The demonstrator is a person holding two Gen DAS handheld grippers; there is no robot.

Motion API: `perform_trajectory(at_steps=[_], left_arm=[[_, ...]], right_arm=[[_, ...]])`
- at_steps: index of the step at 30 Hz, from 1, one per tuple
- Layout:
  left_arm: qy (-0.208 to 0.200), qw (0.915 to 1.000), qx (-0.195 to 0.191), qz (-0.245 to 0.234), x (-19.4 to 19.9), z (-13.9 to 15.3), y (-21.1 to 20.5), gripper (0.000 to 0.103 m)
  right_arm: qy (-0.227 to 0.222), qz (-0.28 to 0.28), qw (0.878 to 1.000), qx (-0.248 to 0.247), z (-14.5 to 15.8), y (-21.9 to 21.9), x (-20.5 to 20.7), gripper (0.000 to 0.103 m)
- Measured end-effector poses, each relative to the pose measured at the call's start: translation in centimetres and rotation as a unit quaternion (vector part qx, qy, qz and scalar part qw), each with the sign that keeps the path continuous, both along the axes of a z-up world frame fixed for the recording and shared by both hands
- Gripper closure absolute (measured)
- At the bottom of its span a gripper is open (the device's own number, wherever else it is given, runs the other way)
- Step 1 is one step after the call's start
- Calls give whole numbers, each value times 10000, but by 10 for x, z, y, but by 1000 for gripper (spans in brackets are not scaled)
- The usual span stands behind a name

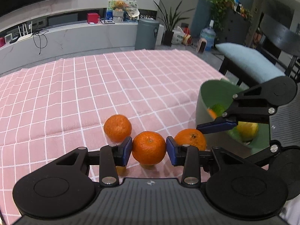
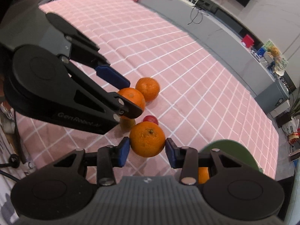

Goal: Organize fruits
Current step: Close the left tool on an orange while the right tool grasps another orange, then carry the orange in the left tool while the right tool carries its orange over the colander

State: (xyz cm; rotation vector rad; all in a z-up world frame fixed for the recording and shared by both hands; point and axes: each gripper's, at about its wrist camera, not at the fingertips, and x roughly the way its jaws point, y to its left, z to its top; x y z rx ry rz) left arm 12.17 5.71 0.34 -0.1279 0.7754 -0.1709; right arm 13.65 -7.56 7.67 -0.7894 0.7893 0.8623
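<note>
Orange round mandarin (image 1: 148,147), stem end up, sits pinched in the left claw (image 1: 148,151) just above the pink checked table (image 1: 93,86); the right claw (image 2: 147,148) pinches another mandarin (image 2: 147,139). Beyond, a green bowl (image 1: 210,93) holds citrus.

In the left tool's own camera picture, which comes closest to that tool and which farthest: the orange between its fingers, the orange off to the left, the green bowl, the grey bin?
From the left tool:
1. Middle orange, right between its fingers.
2. Left orange, just beyond, on the pink cloth.
3. Green bowl, farther off to the right.
4. Grey bin, past the table's far edge.
</note>
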Motion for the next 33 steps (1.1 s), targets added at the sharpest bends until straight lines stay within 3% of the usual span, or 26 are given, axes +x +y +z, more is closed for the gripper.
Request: perform_trajectory(at_steps=[7, 18, 28, 33], left_arm=[[-193, 9997, -166, -32, -6, 24, -14, 59], [-399, 9969, -150, -662, 7, 53, -78, 59], [-86, 9915, 76, -1298, 33, 38, -134, 59], [159, 9899, 181, -1399, 46, 21, -146, 59]], right_arm=[[-101, -305, 9990, 305, 29, -28, -6, 65], [-246, -877, 9953, 335, 48, -86, 0, 65], [-123, -1437, 9895, 103, 34, -136, 20, 65], [-59, -1568, 9876, -57, 19, -145, 36, 65]])
